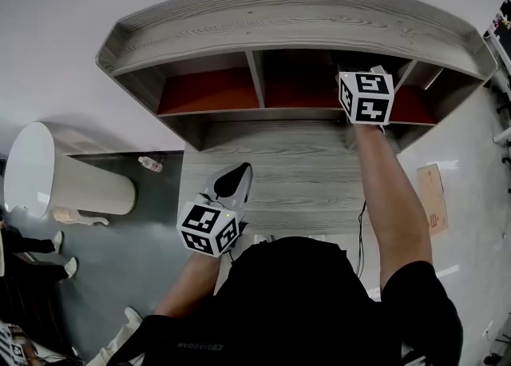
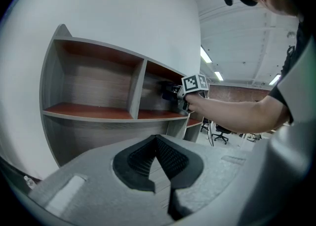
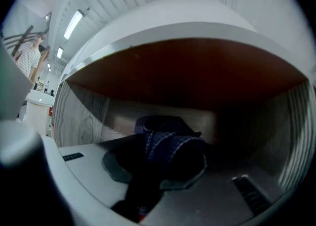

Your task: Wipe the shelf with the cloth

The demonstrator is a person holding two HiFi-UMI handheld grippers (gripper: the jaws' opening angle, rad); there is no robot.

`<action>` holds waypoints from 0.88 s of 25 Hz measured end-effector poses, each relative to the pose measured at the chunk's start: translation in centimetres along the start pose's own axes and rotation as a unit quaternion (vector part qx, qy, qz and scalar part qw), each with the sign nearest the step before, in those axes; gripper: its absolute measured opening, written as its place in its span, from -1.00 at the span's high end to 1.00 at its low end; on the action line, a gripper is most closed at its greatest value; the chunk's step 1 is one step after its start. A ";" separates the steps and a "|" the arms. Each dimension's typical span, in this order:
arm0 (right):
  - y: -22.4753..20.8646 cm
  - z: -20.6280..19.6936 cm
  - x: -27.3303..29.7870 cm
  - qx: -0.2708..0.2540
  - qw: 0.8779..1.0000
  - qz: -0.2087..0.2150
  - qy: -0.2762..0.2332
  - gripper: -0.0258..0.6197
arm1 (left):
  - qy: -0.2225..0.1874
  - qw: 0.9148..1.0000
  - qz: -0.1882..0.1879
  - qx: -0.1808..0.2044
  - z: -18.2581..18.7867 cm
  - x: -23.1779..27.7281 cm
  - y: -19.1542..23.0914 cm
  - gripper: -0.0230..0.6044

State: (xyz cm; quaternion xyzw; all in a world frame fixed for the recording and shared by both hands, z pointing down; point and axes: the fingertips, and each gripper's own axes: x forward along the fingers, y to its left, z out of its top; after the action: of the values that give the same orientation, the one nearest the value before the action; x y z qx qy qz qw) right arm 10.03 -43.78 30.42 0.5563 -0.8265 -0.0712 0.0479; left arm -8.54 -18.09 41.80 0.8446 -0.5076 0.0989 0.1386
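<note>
Shelf: the shelf (image 1: 295,29) is a curved unit in grey wood-grain laminate with a raised lip round its top. Its open compartments are lined in smooth red-brown board, and thin grey upright dividers set them apart.

Cloth: the cloth (image 3: 164,135) is dark blue, soft and bunched, with paler stitched lines across its folds. You have it inside the middle compartment, near the back wall. No view shows whether it touches the board.

Right gripper: your right gripper (image 3: 158,163) is clamped on the cloth, its dark pads pressed into the bundle from both sides. Your arm reaches straight forward, and the marker cube sits at the compartment's mouth.

Left gripper: your left gripper (image 2: 157,140) has its ribbed black pads meeting at the tips with nothing between them. You hold it low and back, in front of the shelf's plain grey lower panel and well apart from the shelf.

Edges: round the cloth there is a grey-grain wall on the left, a striped grey wall on the right and a red-brown board overhead. The divider to the right of your hand is near.

Open room: the left compartment is open, and so is the stretch of the middle compartment to the left of your hand.

Floor: a white round-topped stand (image 1: 48,173) and a small bottle (image 1: 149,165) lie to the left of the shelf's base.
</note>
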 end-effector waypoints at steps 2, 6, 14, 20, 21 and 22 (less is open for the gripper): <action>-1.0 -0.3 -0.3 0.005 1.000 -0.009 0.003 0.63 | 0.000 1.000 -0.003 0.001 0.0 0.2 -0.2 0.90; -2.4 -0.6 -0.7 0.014 1.000 -0.021 0.007 0.63 | -0.001 1.000 -0.007 0.002 0.1 0.5 -0.5 0.90; -3.9 -0.7 -1.0 0.022 0.999 -0.034 0.006 0.63 | -0.001 1.000 -0.008 0.002 0.2 0.9 -0.8 0.90; -4.4 -0.7 -1.1 0.028 0.999 -0.037 0.004 0.63 | -0.001 1.000 -0.007 0.002 0.2 1.0 -0.8 0.90; -4.4 -0.7 -1.2 0.029 0.999 -0.037 0.004 0.63 | -0.001 1.000 -0.007 0.002 0.2 1.0 -0.8 0.90; -4.4 -0.7 -1.2 0.029 0.999 -0.038 0.004 0.63 | -0.001 1.000 -0.008 0.002 0.2 1.1 -0.8 0.90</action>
State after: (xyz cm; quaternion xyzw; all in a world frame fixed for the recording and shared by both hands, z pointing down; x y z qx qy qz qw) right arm 14.59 -44.38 30.35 0.5884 -0.8066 -0.0469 0.0319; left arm -7.34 -18.68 41.83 0.8489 -0.5009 0.0982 0.1369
